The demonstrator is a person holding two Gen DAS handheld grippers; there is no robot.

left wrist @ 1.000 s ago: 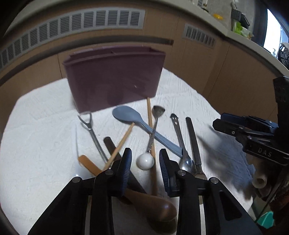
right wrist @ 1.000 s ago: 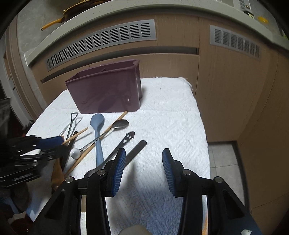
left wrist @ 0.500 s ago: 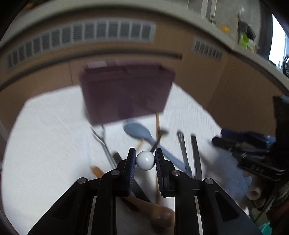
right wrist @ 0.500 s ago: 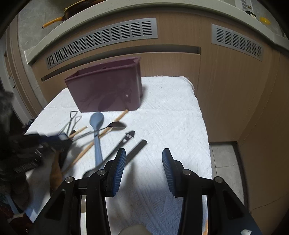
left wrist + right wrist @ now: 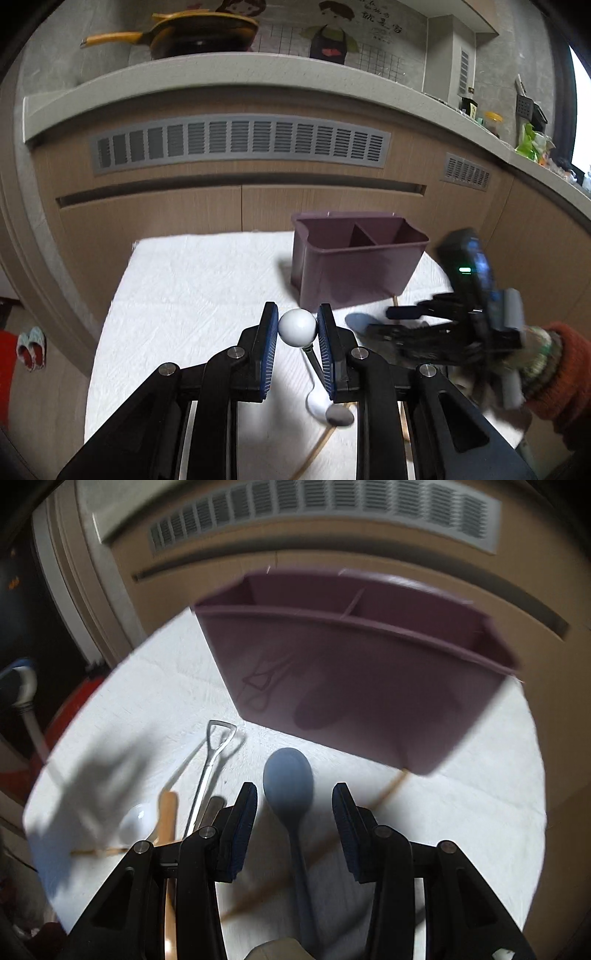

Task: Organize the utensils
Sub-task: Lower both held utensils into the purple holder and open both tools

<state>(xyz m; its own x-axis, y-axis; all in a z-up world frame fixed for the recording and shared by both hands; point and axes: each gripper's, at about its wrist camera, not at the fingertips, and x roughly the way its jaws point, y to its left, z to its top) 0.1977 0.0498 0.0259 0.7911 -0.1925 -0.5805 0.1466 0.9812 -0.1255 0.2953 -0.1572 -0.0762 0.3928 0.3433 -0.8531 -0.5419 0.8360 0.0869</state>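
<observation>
The white-knobbed spoon [image 5: 297, 327] has been lifted off the counter [image 5: 192, 295], clamped in the left tool [image 5: 297, 328], ready for the purple caddy [image 5: 354, 266], while the right tool [image 5: 293, 805] is lowered, agape, over the blue spoon [image 5: 289, 779].

A yellow-handled pan [image 5: 199, 31] sits on the grey counter [image 5: 236, 75] above the slatted vent [image 5: 240, 142]; slippers [image 5: 31, 347] lie on the floor.

Left gripper clamped on a load; right gripper spread and unloaded.
The left gripper [image 5: 297, 329] is raised above the surface, both blue-padded fingers pressed against the white ball handle [image 5: 297, 327] between them. The right gripper [image 5: 294, 814] is angled downward, jaws wide apart and gripping nothing; in the left wrist view it appears blurred, held by a hand [image 5: 532, 354] in an orange sleeve.
</observation>
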